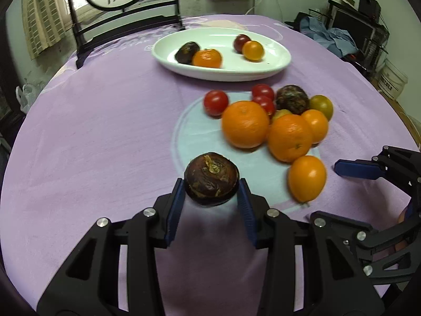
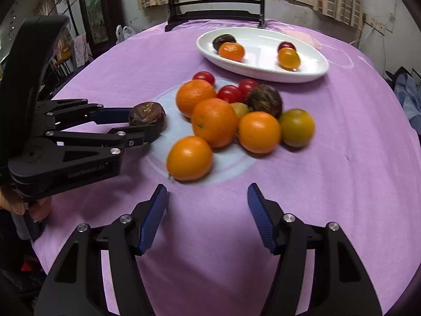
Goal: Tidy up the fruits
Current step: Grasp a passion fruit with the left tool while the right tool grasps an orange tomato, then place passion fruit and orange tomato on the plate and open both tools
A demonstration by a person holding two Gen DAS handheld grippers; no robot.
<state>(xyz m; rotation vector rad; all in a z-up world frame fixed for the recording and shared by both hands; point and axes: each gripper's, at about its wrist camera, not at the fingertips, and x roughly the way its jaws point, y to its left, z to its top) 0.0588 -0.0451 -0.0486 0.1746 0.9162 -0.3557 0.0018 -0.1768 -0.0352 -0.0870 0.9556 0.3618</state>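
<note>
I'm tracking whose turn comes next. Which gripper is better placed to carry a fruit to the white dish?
Left. The left gripper is shut on the dark brown fruit, while the right gripper is open and empty, short of the pile.

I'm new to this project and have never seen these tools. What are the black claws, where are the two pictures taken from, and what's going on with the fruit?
They are hand-held two-finger grippers, each with a camera looking along its fingers, so each picture is one gripper's view. The left gripper is shut on a dark brown fruit. The right gripper is open and holds nothing. On the purple tablecloth lies a fruit pile; a white dish behind it holds four pieces.
</note>
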